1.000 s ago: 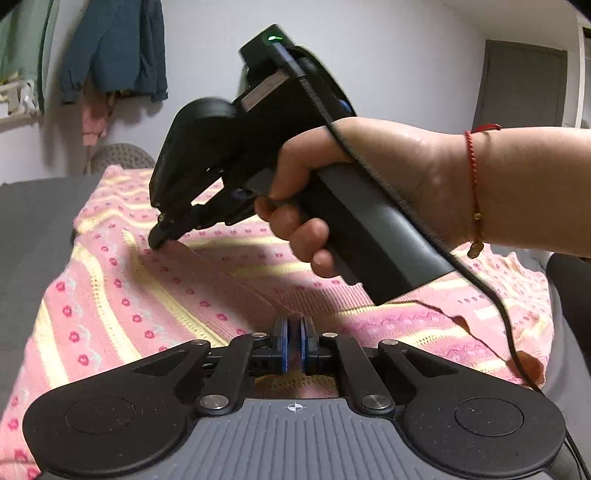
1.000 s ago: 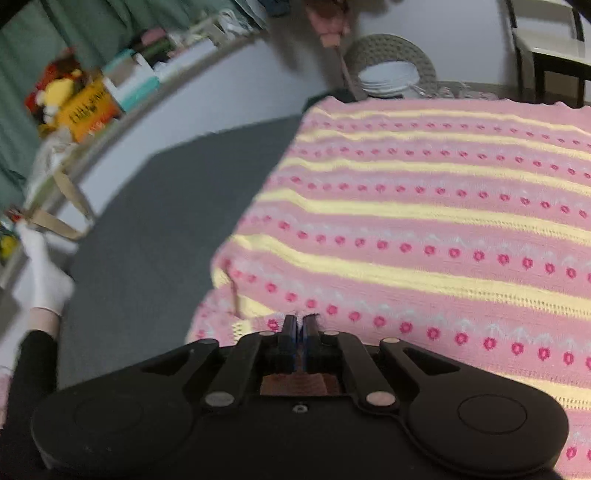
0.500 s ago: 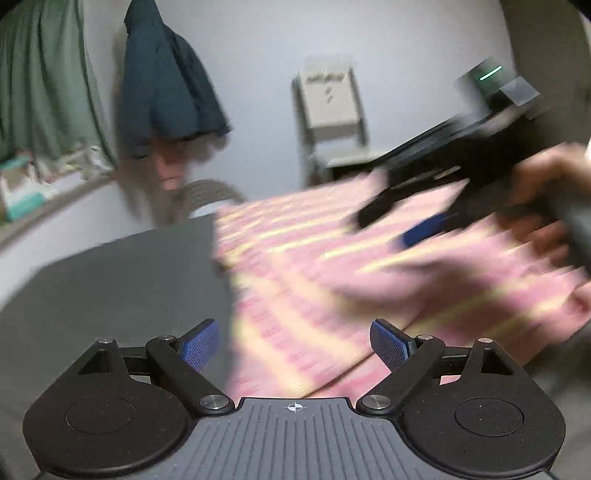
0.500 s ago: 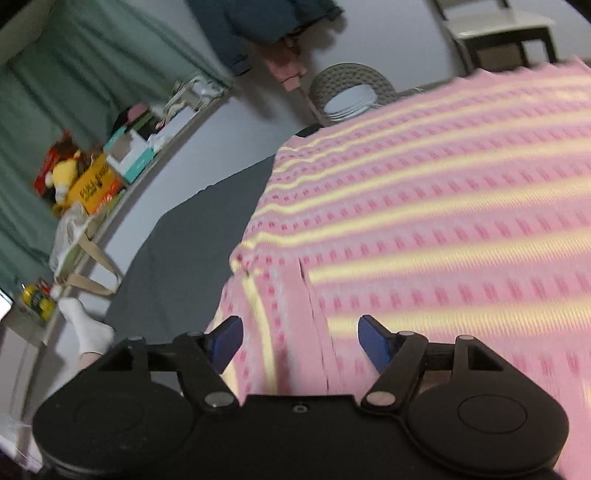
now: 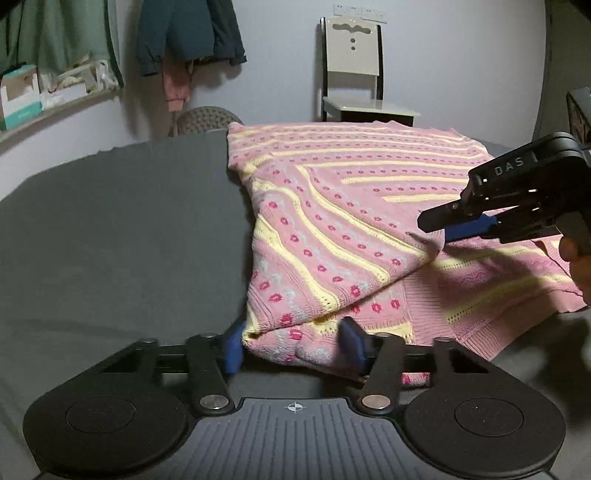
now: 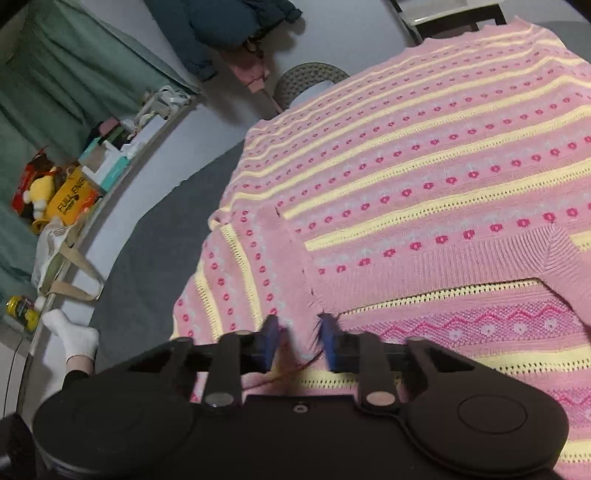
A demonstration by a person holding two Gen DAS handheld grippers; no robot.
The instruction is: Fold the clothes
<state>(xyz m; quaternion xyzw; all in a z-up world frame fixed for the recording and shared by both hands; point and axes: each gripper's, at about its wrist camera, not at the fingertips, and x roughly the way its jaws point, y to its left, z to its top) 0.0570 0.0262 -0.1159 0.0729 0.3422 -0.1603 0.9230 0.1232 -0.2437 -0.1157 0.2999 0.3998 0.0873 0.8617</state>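
Pink knit sweater (image 5: 332,221) with yellow stripes and red dots lies spread on a dark grey surface (image 5: 129,229), covering its right and far part. One sleeve is folded diagonally across the body, cuff end toward the right.

Left wrist view: left tool (image 5: 293,349) sits low at the near corner of the sweater, blue pads (image 5: 233,349) partly apart, a fold of the knit lying between them; pads not pressed tight on it, grip not confirmed. The right tool (image 5: 448,225) comes in from the right, held by a hand (image 5: 576,258), tips just above the folded sleeve end, one blue pad visible; jaw gap hard to judge from this side angle. Only this view shows a chair (image 5: 354,74) against the far wall, a dark jacket (image 5: 188,33) hanging on the wall, and a round woven stool (image 5: 208,120) behind the surface.

Right wrist view: right tool (image 6: 297,341) shows its pads a narrow way apart, hovering over the sweater near the collar ribbing, nothing clamped; slight motion blur on the right pad. Only this view shows the zigzag heart pattern inside the neck, a shelf (image 6: 122,147) at left with boxes and a yellow toy, a bag hanging below it, and a foot in a white sock (image 6: 74,343) at near left. The left tool is out of frame here.
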